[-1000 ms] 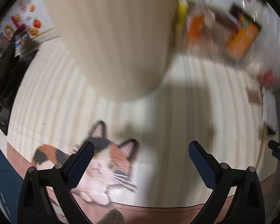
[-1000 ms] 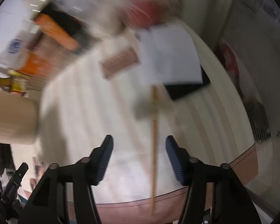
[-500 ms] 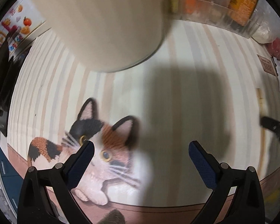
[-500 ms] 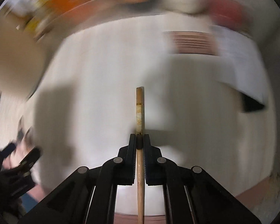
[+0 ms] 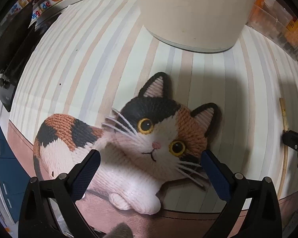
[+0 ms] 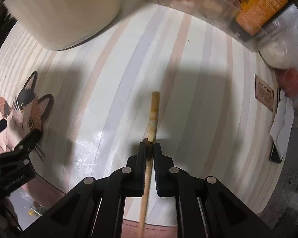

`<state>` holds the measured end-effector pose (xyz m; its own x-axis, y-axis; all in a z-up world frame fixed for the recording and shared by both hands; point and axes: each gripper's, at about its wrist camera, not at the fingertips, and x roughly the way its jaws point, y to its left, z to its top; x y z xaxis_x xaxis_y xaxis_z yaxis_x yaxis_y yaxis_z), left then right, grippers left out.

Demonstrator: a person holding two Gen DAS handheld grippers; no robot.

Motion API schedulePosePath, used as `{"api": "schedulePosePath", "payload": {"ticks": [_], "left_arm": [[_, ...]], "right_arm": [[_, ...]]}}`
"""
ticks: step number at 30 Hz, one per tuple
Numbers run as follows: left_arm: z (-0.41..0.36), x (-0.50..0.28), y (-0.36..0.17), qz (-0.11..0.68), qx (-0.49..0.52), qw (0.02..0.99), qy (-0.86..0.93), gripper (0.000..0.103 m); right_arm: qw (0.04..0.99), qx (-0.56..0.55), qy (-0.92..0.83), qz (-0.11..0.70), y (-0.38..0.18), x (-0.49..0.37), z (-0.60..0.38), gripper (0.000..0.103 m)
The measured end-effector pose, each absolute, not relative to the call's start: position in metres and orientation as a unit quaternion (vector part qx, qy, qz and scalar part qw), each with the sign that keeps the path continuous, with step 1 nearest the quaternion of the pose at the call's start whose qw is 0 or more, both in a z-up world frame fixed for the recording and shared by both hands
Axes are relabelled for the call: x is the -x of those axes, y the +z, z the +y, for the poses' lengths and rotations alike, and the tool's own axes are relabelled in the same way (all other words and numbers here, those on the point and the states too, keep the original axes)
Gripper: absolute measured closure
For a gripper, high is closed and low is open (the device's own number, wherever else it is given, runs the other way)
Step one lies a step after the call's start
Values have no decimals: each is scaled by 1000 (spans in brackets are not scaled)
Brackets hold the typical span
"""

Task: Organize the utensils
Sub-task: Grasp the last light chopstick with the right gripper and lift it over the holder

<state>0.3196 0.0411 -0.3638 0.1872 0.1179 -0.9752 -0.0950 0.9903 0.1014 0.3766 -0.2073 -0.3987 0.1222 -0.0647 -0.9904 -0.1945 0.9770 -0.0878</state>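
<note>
The chopstick (image 6: 153, 115) was pale wood, stained near its blunt end, lying over the striped mat (image 6: 113, 91). The right gripper (image 6: 150, 148) pinched it tight (left gripper (image 5: 149, 170) gaped wide, empty).

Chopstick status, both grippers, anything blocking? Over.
Right gripper shut on the chopstick, low over the striped mat. Left gripper open, empty, above the cat print. Cream holder ahead, path clear.
</note>
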Motion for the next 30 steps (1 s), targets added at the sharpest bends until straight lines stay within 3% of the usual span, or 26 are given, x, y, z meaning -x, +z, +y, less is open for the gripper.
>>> {"api": "schedulePosePath", "payload": {"ticks": [4,15,30], "left_arm": [[48,-321,-349,610,-21,788,72,0],[73,-332,-278,547,12,834,70,0],[112,-368,-178,504,73,855,100,0]], "right_arm": [[762,66,55,642,-393,-362,-204,96],[870,-15,82,486,-281,-339,-210,96],[959,-96,128,234,-66,-377,-170,96]]}}
